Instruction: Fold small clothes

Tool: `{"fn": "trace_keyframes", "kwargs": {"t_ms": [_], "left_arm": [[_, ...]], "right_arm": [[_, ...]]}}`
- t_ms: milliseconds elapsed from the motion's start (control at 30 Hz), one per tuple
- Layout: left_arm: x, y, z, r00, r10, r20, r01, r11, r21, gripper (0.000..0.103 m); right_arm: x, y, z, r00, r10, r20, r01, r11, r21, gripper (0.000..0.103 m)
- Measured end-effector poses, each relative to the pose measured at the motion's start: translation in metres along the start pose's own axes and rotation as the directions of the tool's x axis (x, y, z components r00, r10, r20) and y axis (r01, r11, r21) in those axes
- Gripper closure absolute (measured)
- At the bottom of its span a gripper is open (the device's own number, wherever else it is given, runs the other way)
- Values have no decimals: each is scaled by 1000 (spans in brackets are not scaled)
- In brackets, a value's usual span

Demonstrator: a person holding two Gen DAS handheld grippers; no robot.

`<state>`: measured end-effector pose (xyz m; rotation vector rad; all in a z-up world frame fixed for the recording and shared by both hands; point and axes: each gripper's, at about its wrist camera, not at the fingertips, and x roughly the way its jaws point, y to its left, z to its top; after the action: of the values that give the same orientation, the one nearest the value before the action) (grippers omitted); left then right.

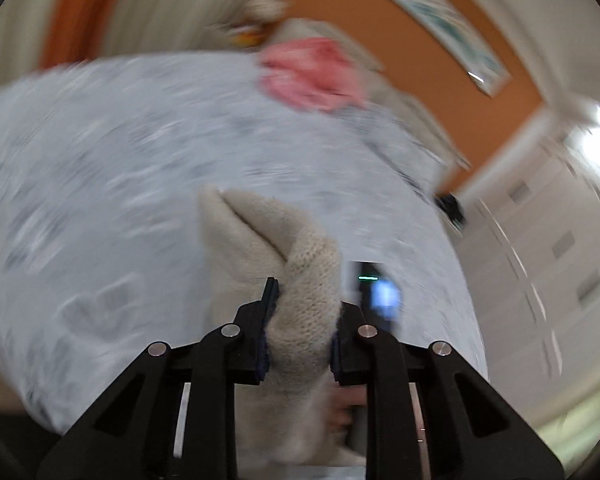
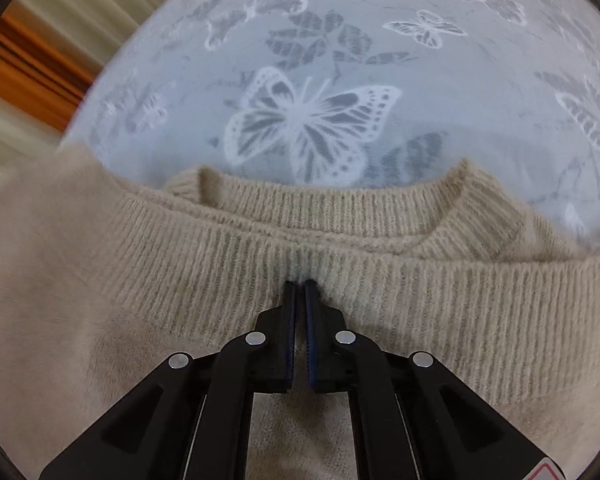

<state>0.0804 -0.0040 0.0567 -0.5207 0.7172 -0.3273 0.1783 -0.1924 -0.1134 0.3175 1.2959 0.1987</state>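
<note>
A small beige knit sweater lies on a pale blue butterfly-print bedsheet. Its ribbed hem is folded up near the round neckline. My right gripper is shut on the ribbed hem at its middle. My left gripper is shut on a thick bunched fold of the same sweater and holds it lifted above the sheet. The left wrist view is motion-blurred. The sweater's lower body is hidden under both grippers.
A pink garment lies on a pile of clothes at the far side of the bed. An orange wall, white cupboards and curtains surround the bed. The other gripper's body shows as a blur at the right.
</note>
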Motion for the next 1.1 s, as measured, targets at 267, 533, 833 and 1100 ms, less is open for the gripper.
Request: {"fn": "trace_keyframes", "kwargs": {"t_ms": [267, 533, 833, 1100], "left_arm": [[57, -122, -86, 977, -24, -212, 112, 904, 413, 80], [59, -112, -165, 966, 82, -244, 36, 896, 443, 52], [-12, -53, -158, 983, 63, -174, 7, 926, 379, 28], [-18, -16, -147, 980, 27, -197, 7, 986, 170, 26]], "right_arm": [[-108, -125, -77, 954, 191, 231, -250, 933, 258, 54], [-163, -184, -166, 948, 188, 257, -271, 900, 342, 41], [-120, -101, -142, 936, 333, 113, -351, 889, 294, 24], [-106, -47, -129, 966, 254, 45, -258, 945, 200, 78]]}}
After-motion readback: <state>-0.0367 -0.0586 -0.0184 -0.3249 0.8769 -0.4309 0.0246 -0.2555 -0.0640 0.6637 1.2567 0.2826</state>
